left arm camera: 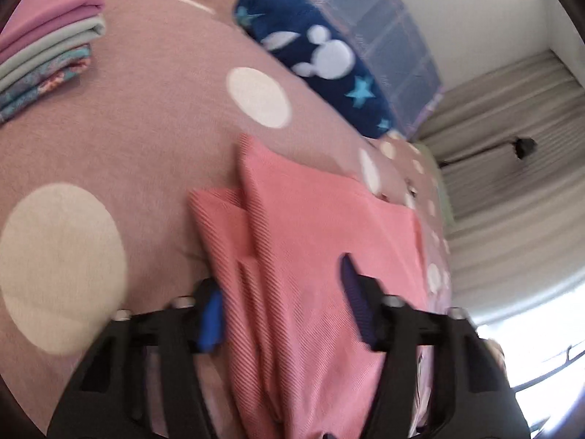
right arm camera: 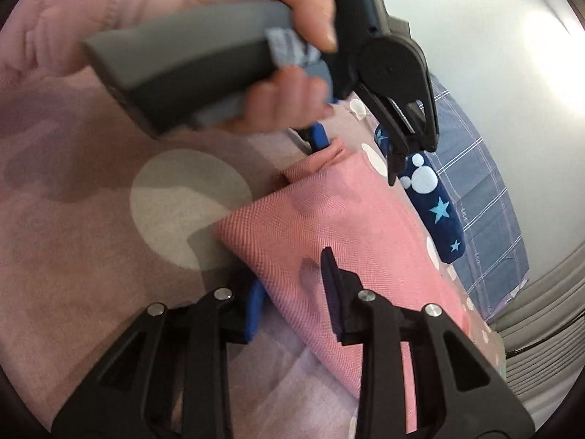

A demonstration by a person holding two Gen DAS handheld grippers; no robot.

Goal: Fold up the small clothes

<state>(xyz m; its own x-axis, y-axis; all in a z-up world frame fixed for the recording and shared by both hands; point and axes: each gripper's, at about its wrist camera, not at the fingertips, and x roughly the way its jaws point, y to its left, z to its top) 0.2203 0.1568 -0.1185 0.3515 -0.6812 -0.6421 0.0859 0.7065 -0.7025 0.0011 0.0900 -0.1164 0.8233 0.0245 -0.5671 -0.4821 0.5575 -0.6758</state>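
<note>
Left gripper [left arm camera: 281, 303]: jaws apart, pink cloth [left arm camera: 321, 241] running between the blue pads [left arm camera: 210, 320]. Gap looks wider than the fabric, so no firm pinch that I can see. It could be light contact with one pad; motion blur stops me calling it.

Right gripper [right arm camera: 292, 289]: jaws apart too, straddling the near edge of the pink cloth [right arm camera: 329, 226]. One pad sits under or beside the edge and the other above the top face. Not clamped.

Step, as I read it: mid-fold on one garment. The cloth is already doubled, with layered edges visible in the left view. Both tools are lined up on its near side, either to grab or just after letting go.

The next move probably calls for both jaws closing on the same layered edge, catching every ply, then carrying it over in one sweep. A slipped ply would skew the fold.

Everything below is placed relative to the pink cloth:
- Spotted bedspread [left arm camera: 146, 117]: directly under it.
- Folded stack [left arm camera: 47, 51]: well apart, far left in the left view.
- Navy star blanket [left arm camera: 321, 55]: beyond its far edge.
- Curtain [left arm camera: 512, 183]: off to its right.

Pose: in the right view, the left hand [right arm camera: 285, 84] wraps the grey handle [right arm camera: 190, 73] above the cloth's far corner, tool angled down. The right tool comes in low and nearly flat to the bed.
</note>
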